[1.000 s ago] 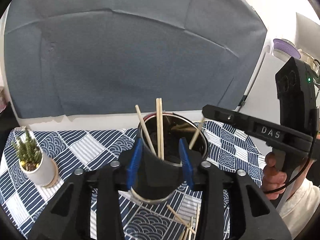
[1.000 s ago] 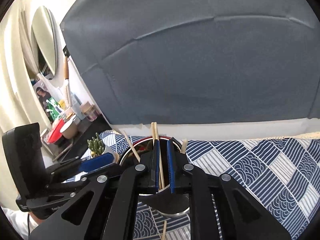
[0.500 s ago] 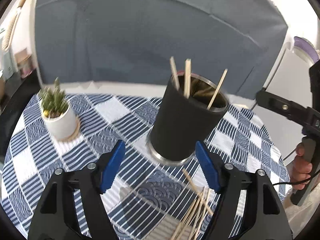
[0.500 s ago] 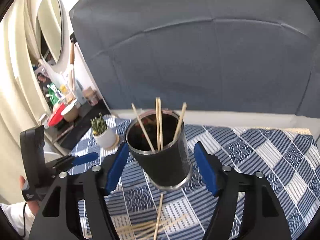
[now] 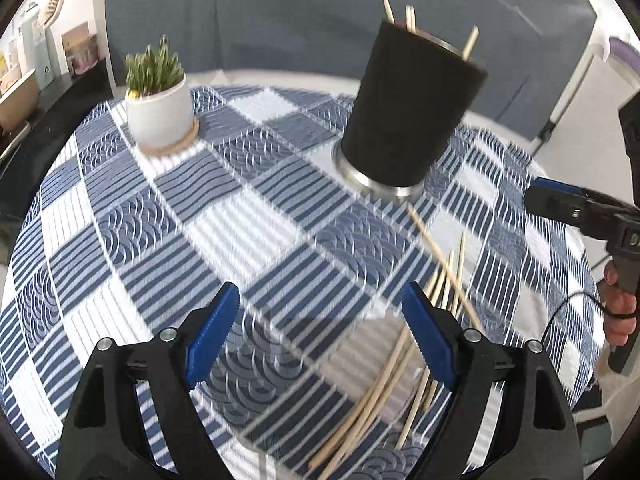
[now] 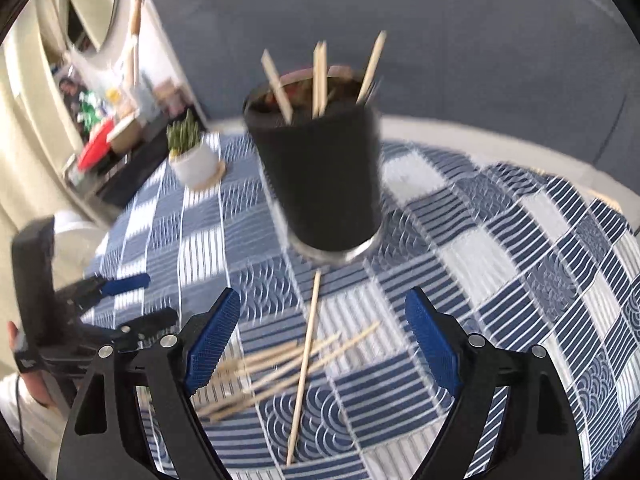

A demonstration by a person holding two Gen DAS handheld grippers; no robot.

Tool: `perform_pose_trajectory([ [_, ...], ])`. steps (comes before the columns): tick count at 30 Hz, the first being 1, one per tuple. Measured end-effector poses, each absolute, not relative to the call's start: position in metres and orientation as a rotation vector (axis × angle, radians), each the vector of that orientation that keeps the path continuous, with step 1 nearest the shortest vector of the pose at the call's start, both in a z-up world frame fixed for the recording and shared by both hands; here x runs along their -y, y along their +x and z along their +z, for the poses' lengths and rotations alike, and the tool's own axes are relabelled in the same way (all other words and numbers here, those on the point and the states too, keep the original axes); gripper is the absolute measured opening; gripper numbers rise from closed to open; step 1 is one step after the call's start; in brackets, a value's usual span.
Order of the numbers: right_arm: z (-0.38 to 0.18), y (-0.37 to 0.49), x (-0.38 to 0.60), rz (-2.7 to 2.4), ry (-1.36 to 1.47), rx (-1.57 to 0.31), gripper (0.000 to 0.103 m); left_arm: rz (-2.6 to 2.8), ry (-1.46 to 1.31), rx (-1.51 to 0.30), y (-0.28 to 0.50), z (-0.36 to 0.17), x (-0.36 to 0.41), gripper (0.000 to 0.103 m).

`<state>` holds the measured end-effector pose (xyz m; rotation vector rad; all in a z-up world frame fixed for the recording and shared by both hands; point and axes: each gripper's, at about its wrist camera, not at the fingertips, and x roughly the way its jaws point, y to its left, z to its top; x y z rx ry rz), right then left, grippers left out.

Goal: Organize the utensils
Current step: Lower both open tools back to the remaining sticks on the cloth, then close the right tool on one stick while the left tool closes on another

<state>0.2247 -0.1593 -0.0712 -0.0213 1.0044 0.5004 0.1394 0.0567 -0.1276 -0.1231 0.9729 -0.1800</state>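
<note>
A black utensil cup (image 5: pixel 412 108) with a steel base stands upright on the blue-and-white patterned tablecloth (image 5: pixel 168 216), with several wooden chopsticks sticking out of it. It also shows in the right wrist view (image 6: pixel 320 176). A loose pile of chopsticks (image 5: pixel 404 356) lies on the cloth in front of the cup, seen too in the right wrist view (image 6: pixel 288 360). My left gripper (image 5: pixel 320 336) is open and empty, back from the cup, above the cloth. My right gripper (image 6: pixel 320 340) is open and empty, over the loose chopsticks.
A small green plant in a white pot (image 5: pixel 160 100) sits on a coaster at the far left of the table. A grey fabric backdrop (image 5: pixel 280 16) stands behind. Cluttered shelves (image 6: pixel 104 120) lie beyond the table's left edge.
Both grippers opened, let go of the cup and the chopsticks in it, and pulled back and up. The cup now stands free, farther from both cameras.
</note>
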Motion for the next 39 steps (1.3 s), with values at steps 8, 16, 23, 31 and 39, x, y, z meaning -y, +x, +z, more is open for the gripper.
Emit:
perform_pose_trajectory([
  [8, -0.124, 0.205, 0.139, 0.493, -0.146, -1.174, 0.058, -0.229, -0.03, -1.076, 0.115, -0.148, -0.047, 0.082],
  [16, -0.155, 0.195, 0.141, 0.47, -0.162, -1.273, 0.031, -0.263, 0.038, -1.142, 0.116, -0.161, -0.038, 0.082],
  [23, -0.157, 0.198, 0.143, 0.433, -0.181, -1.278, 0.005, -0.263, 0.065, -1.182, 0.132, -0.164, -0.039, 0.056],
  [31, -0.156, 0.197, 0.145, 0.414, -0.159, -1.275, 0.005, -0.301, 0.127, -1.219, 0.139, -0.163, -0.036, 0.029],
  [39, -0.144, 0.206, 0.154, 0.387, -0.099, -1.258, 0.005, -0.323, 0.005, -1.28, 0.146, -0.164, -0.053, 0.005],
])
